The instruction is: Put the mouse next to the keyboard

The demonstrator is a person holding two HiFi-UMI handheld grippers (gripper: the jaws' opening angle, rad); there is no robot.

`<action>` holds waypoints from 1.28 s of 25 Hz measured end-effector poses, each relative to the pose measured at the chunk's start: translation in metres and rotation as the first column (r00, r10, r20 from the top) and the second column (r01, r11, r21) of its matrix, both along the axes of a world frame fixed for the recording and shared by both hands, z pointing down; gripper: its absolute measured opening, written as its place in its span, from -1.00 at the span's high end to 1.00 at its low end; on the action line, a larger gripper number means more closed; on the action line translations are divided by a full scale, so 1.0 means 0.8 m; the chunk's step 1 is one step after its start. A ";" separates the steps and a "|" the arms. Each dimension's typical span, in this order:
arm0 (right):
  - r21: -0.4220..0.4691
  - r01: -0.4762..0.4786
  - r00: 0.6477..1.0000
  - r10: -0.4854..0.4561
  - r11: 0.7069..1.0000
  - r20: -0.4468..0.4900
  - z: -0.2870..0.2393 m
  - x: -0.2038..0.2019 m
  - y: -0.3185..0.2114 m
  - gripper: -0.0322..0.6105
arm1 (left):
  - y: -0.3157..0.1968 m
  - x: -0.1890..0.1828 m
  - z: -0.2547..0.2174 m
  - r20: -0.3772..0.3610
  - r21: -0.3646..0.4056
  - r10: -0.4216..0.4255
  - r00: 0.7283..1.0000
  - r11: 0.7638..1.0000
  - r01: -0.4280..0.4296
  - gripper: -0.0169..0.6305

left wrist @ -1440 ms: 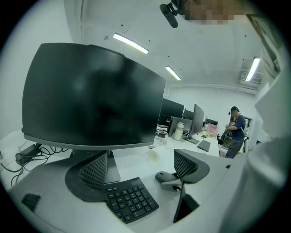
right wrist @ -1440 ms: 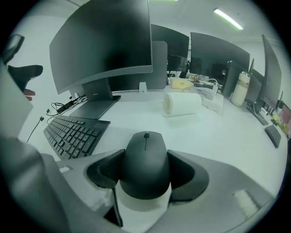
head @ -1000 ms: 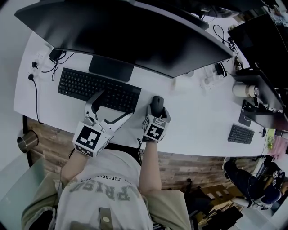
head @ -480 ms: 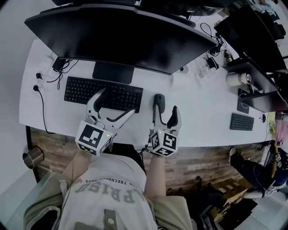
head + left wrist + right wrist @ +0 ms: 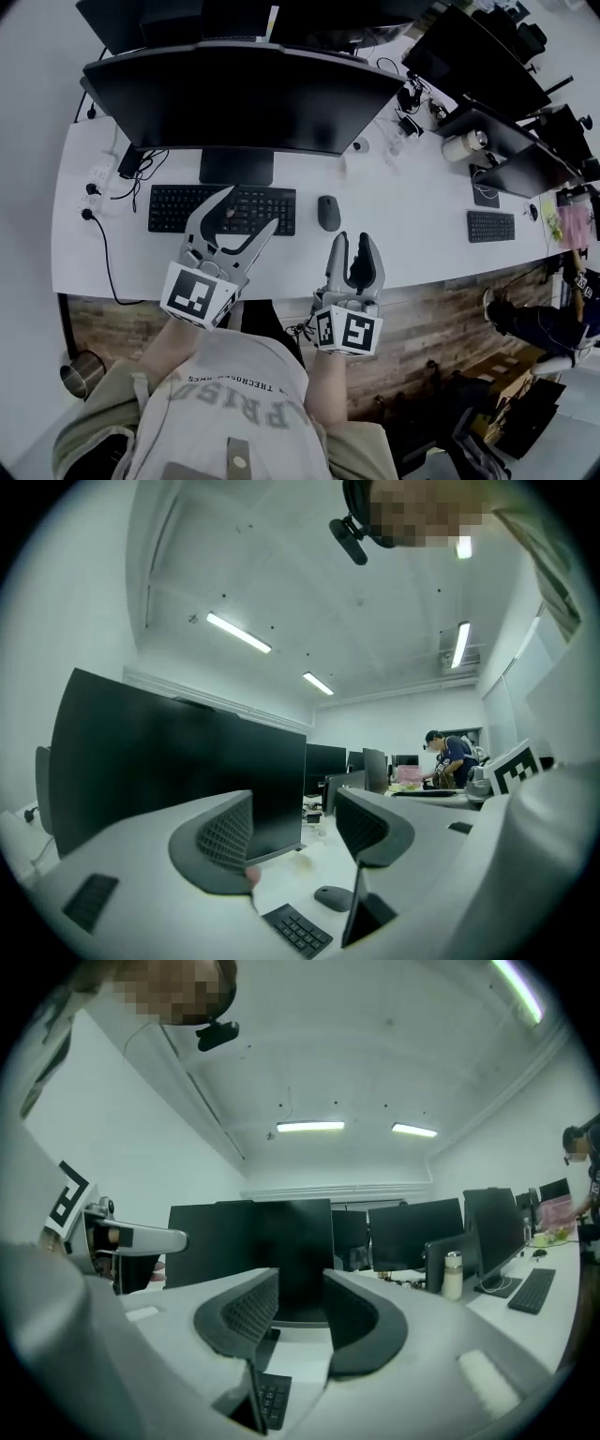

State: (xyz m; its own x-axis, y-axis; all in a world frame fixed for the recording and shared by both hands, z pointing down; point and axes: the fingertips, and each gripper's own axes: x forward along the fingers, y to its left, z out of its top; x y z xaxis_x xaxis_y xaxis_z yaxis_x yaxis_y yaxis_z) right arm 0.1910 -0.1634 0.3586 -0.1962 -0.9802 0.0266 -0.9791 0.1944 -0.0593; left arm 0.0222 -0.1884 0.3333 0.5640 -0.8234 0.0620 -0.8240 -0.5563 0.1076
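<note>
**A:** Where was the mouse?

**B:** The dark mouse (image 5: 328, 213) lay flat on the white desk (image 5: 422, 211). It sat just beside the right end of the black keyboard (image 5: 222, 208), not touching it. Neither tool held it.

**A:** And the tools?

**B:** From above, the left gripper (image 5: 250, 208) appeared over the keyboard's near edge. Its jaws stood well apart, had just been closing a little, and had nothing between them. The right gripper (image 5: 357, 242) hung to the right of the keyboard, nearer the person than the mouse. Its jaws had just been closing to a narrower gap, also empty.

**A:** What did each view add?

**B:** Only the head view gave the whole layout. It showed the big monitor (image 5: 244, 98) behind the keyboard and a second small keyboard (image 5: 490, 226) far to its right. The left gripper view looked level across the desk. It showed the mouse and a keyboard corner low in frame, and a person (image 5: 452, 758) far off in the room. The right gripper view showed a keyboard corner and the left gripper at its left edge. The mouse showed only in the head and left gripper views.

**A:** Any containers?

**B:** A metal cup (image 5: 82, 373) stood off the desk, well left of the keyboard. Its inside was too dark to read. A capped white bottle (image 5: 453, 1276) stood upright far right of the keyboard, its contents hidden.
</note>
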 end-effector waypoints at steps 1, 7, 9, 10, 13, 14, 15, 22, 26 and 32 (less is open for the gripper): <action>0.015 -0.010 1.000 0.010 1.000 -0.011 -0.009 -0.002 0.008 0.44 | 0.005 -0.004 -0.005 -0.004 0.009 0.004 1.000 1.000 -0.004 0.15; 0.057 -0.050 0.997 0.054 0.997 -0.053 -0.039 -0.017 0.044 0.89 | 0.033 -0.019 -0.028 -0.029 0.063 -0.007 1.000 0.998 0.009 0.87; 0.070 -0.052 0.998 0.055 0.996 -0.039 -0.052 -0.025 0.050 0.90 | 0.041 -0.020 -0.030 -0.019 0.073 -0.004 1.000 0.997 0.006 0.91; 0.076 -0.050 0.998 0.054 0.996 -0.043 -0.055 -0.026 0.053 0.90 | 0.044 -0.019 -0.030 -0.007 0.076 0.001 1.000 0.997 -0.001 0.91; 0.088 -0.044 0.996 0.051 0.995 -0.075 -0.057 -0.024 0.062 0.90 | 0.048 -0.019 -0.033 -0.021 0.078 0.003 1.000 0.997 -0.002 0.91; 0.093 -0.046 0.996 0.053 0.995 -0.077 -0.059 -0.023 0.064 0.90 | 0.048 -0.018 -0.037 -0.043 0.078 -0.003 0.999 0.997 0.006 0.91; 0.099 -0.049 0.995 0.056 0.994 -0.076 -0.062 -0.023 0.065 0.90 | 0.048 -0.019 -0.041 -0.059 0.080 -0.007 0.998 0.997 0.012 0.91; 0.138 -0.055 0.995 0.065 0.989 -0.071 -0.084 -0.019 0.067 0.90 | 0.046 -0.015 -0.050 -0.062 0.096 -0.007 0.998 0.995 0.013 0.91; 0.116 -0.114 0.984 0.128 0.987 -0.123 -0.072 -0.008 0.060 0.90 | 0.044 -0.011 -0.048 -0.057 0.094 0.000 0.998 0.996 0.005 0.91; 0.108 -0.110 0.985 0.123 0.988 -0.124 -0.070 -0.006 0.057 0.90 | 0.042 -0.009 -0.045 -0.047 0.092 0.003 0.999 0.996 0.001 0.91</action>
